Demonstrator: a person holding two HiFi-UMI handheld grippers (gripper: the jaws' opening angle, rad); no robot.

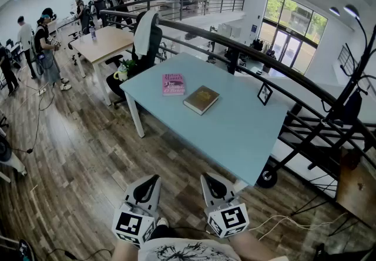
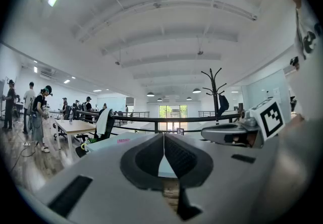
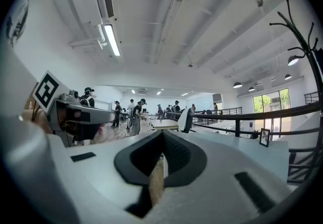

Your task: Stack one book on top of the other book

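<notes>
On the light blue table [image 1: 235, 130] lie two books: a pink book [image 1: 173, 84] toward the far left and a brown book [image 1: 201, 99] just to its right, flat and apart. My left gripper [image 1: 151, 181] and right gripper [image 1: 210, 179] hang side by side over the wooden floor, short of the table's near edge and well away from both books. Both point level. The left gripper [image 2: 163, 140] has its jaws pressed together on nothing, and the right gripper [image 3: 162, 140] is likewise shut and empty. The pink book [image 2: 123, 141] shows faintly in the left gripper view.
A small framed picture [image 1: 265, 94] stands near the table's far right edge. A black railing [image 1: 258, 54] runs behind the table. A chair with a white cloth [image 1: 145, 36] and a wooden desk [image 1: 106, 42] stand at the far left, with several people [image 1: 44, 48] beyond. Cables [image 1: 282, 221] lie on the floor.
</notes>
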